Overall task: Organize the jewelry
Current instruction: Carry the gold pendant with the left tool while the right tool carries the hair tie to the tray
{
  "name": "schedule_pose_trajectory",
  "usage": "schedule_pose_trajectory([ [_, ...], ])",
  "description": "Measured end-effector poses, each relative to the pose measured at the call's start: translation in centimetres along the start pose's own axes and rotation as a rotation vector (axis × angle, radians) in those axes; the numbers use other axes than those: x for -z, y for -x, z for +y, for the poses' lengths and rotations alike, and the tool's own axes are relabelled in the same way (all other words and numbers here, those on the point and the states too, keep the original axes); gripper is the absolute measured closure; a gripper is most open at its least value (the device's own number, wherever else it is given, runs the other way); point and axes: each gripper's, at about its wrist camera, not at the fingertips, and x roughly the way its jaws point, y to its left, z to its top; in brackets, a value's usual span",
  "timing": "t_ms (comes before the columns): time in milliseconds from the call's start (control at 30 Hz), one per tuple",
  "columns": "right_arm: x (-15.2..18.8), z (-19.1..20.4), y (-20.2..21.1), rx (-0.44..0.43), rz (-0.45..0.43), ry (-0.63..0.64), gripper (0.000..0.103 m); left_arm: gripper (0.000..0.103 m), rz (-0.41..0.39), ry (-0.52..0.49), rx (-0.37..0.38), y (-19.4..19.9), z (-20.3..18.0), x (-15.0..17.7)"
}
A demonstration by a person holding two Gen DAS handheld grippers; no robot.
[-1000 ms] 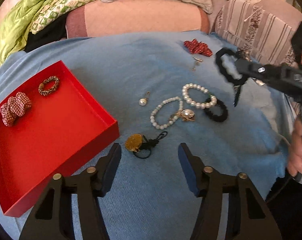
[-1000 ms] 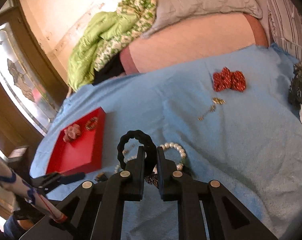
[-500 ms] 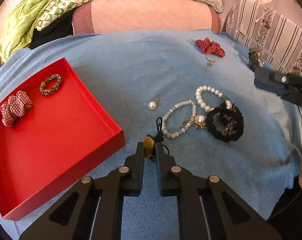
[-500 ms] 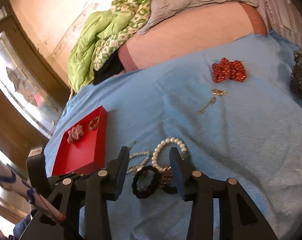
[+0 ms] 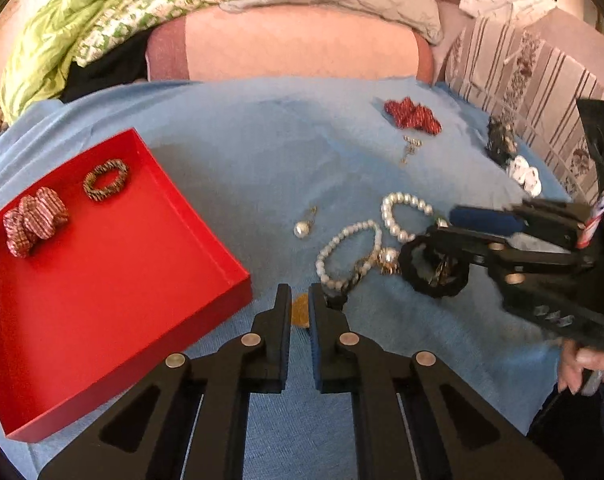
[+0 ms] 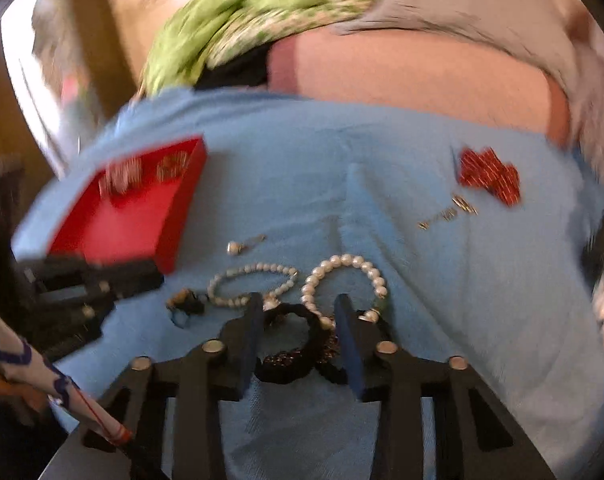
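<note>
The left hand-held gripper (image 5: 299, 300) was pinched on a gold pendant (image 5: 300, 311), which stood edge-on between the pads just off the near corner of the red tray (image 5: 113, 280); only a sliver of gold showed, and its black cord (image 5: 336, 301) poked out to the right. The right hand-held gripper (image 6: 297, 312) pointed down at the blue blanket (image 5: 241, 152), its jaws closing, with a black scrunchie (image 6: 297, 340) lying flat between them; whether the pads touched it was hard to tell. A dark beaded piece (image 6: 279, 360) lay tangled with the scrunchie and was partly hidden by it.

Two pearl bracelets (image 5: 350, 256) lay side by side just beyond both grippers, the left one's long axis running up and right in the left view. A pearl drop earring (image 5: 304, 226) lay alone to their left, its hook pointing away. Farther back sat a red bow (image 5: 412, 116) and a small gold chain (image 5: 410, 150). In the tray lay a plaid bow (image 5: 33, 220) and a striped ring (image 5: 105, 179). The right wrist view was smeared, blurring the tray's contents.
</note>
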Motion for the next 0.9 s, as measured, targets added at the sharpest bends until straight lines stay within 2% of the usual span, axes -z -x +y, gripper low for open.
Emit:
schedule_pose_trajectory([
  [67,0.0,0.8,-1.1,0.038,0.038,0.065,0.073,0.095,0.01,-0.013,-0.005,-0.2,-0.2,0.2],
  [167,0.1,0.7,-2.3,0.073,0.076,0.082,0.074,0.095,0.034,-0.027,-0.007,-0.6,-0.3,0.4],
  [200,0.0,0.6,-2.5,0.072,0.077,0.08,0.078,0.095,0.038,-0.031,-0.016,-0.8,-0.3,0.4],
  [233,0.0,0.5,-2.5,0.073,0.074,0.074,0.094,0.095,0.047,-0.028,-0.01,-1.0,-0.2,0.4],
  [267,-0.1,0.3,-2.5,0.08,0.075,0.067,0.096,0.094,0.052,-0.024,-0.01,-1.1,-0.2,0.3],
  [300,-0.1,0.1,-2.4,0.081,0.075,0.062,0.096,0.091,0.055,-0.02,-0.018,-1.3,-0.1,0.3],
  [333,-0.2,-0.2,-2.2,0.072,0.071,0.044,0.097,0.081,0.056,-0.016,-0.023,-1.4,0.0,0.2],
  [400,-0.5,-1.4,-1.0,-0.002,0.031,-0.048,0.097,0.071,0.053,-0.006,-0.023,-1.4,0.3,0.1],
  [467,-0.8,-2.6,0.9,-0.075,-0.064,-0.132,0.097,0.071,0.053,0.0,-0.012,-1.5,0.4,0.1],
  [500,-0.9,-3.5,2.4,-0.144,-0.141,-0.184,0.097,0.071,0.053,0.001,-0.009,-1.7,0.3,0.1],
  [567,-0.9,-4.7,4.0,-0.216,-0.228,-0.252,0.097,0.075,0.059,-0.009,-0.004,-2.0,-0.1,0.1],
  [600,-0.8,-5.2,4.2,-0.221,-0.235,-0.273,0.097,0.082,0.065,-0.02,-0.004,-2.3,-0.4,0.1],
  [667,-0.5,-5.7,3.4,-0.164,-0.194,-0.295,0.097,0.09,0.059,-0.049,-0.016,-2.5,-1.3,0.2],
  [733,-0.1,-7.1,2.6,-0.347,-0.176,-0.413,0.097,0.093,0.051,-0.087,-0.041,-2.6,-2.2,0.3],
  [767,0.2,-7.8,2.3,-0.412,-0.179,-0.474,0.097,0.093,0.049,-0.09,-0.042,-2.6,-2.2,0.2],
  [800,0.3,-8.0,2.2,-0.39,-0.172,-0.475,0.097,0.094,0.047,-0.084,-0.034,-2.5,-2.2,0.2],
  [867,0.3,-7.4,2.1,-0.278,-0.146,-0.432,0.097,0.095,0.04,-0.069,-0.015,-2.2,-1.8,0.1],
  [900,0.4,-7.4,2.0,-0.29,-0.144,-0.438,0.097,0.098,0.034,-0.064,-0.009,-2.0,-1.6,0.0],
])
